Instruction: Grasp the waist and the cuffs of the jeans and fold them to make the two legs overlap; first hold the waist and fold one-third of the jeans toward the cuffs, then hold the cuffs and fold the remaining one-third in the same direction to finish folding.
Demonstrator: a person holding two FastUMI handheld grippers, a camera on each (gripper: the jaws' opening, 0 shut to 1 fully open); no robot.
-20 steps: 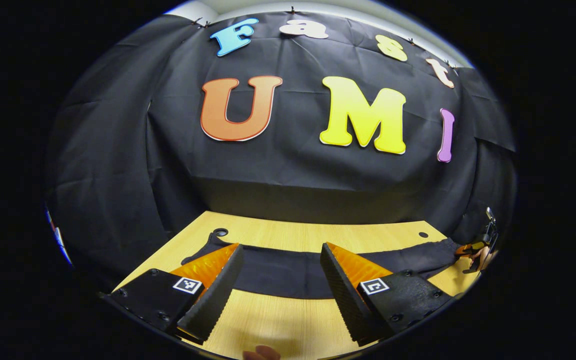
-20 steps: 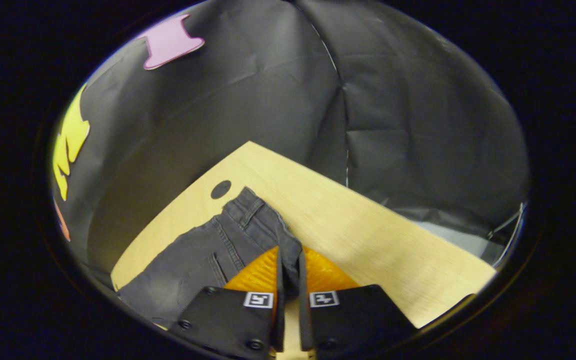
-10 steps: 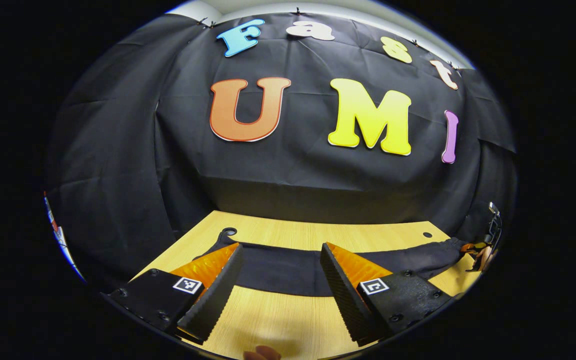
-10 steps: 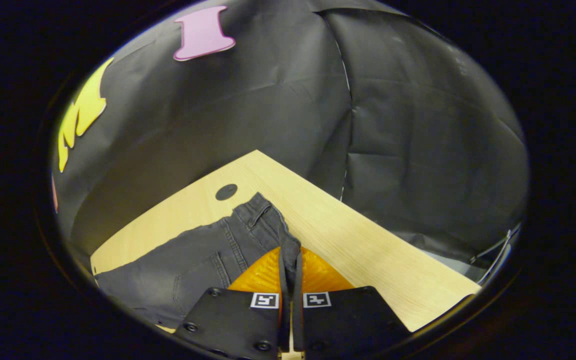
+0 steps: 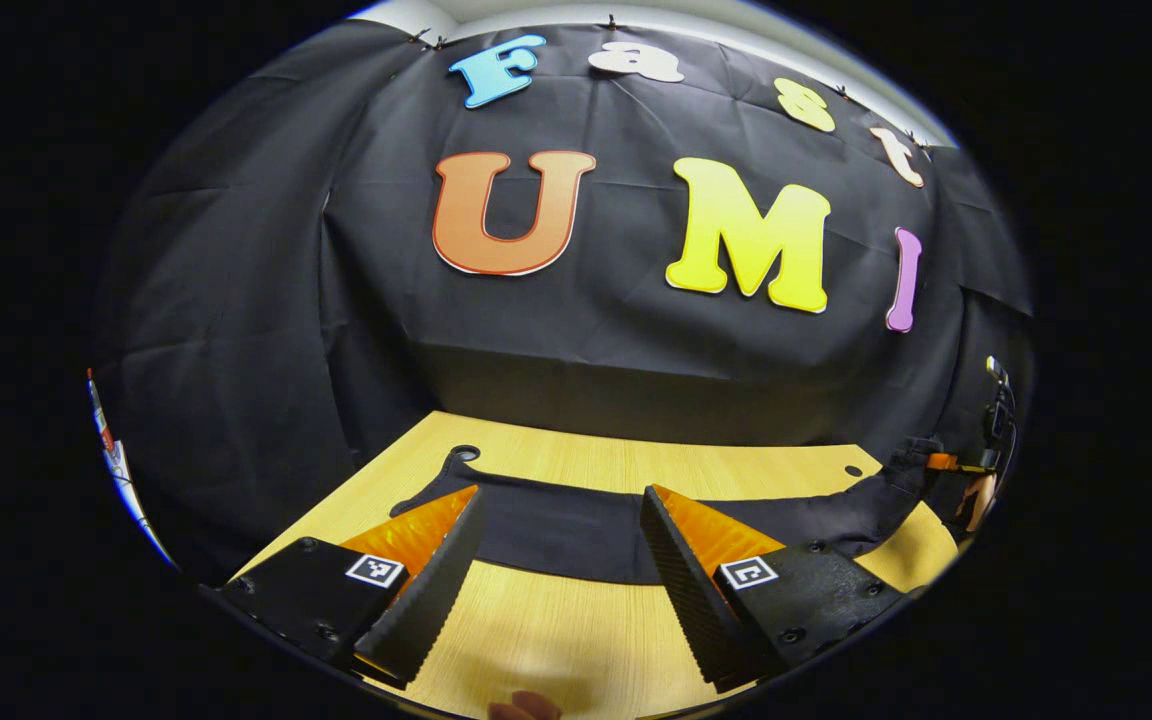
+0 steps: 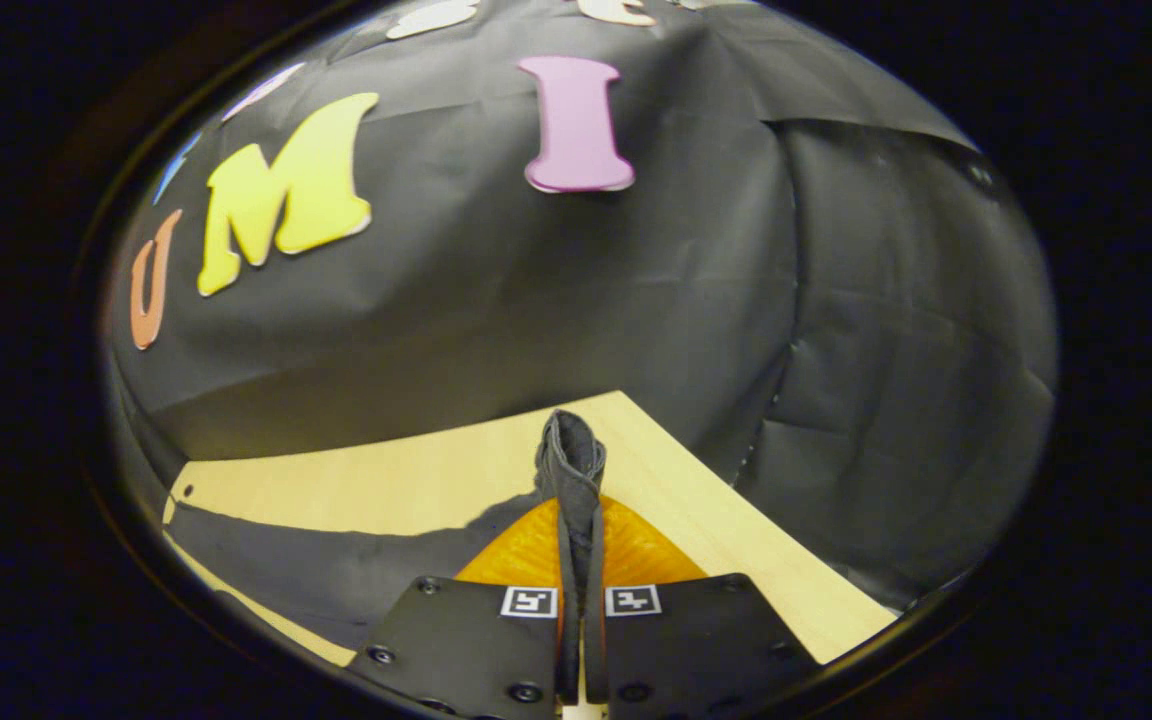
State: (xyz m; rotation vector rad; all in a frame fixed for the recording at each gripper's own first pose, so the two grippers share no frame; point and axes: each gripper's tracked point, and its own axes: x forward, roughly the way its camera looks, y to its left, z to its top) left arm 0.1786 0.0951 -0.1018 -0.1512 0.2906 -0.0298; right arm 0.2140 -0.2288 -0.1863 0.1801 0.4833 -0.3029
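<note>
Dark denim lies in a long band across the pale wood bench (image 5: 556,640), and those jeans (image 5: 576,535) are where your attention belongs. Your right gripper (image 6: 581,560) has its fingers pressed together on the waist (image 6: 571,470), which stands up out of them as a narrow pinched fold raised off the bench; from there the cloth drops away to the left and lies flat. In the left gripper view that same end shows at the far right edge, lifted where your other hand holds it. Your left gripper (image 5: 561,545) hangs with its fingers spread wide and nothing between them, just above the near edge of the jeans, toward the cuff end near the dark hole in the bench. You are at the first fold, it seems, with the legs not yet laid over each other. The risk is mostly on the left: if you carry the waist across before those fingers have taken the cuffs, the far end will likely drag or twist and the legs will not line up. The right grip looks thin too; a quick pull could slip the denim out, and heavy cloth will sag in the middle.
</note>
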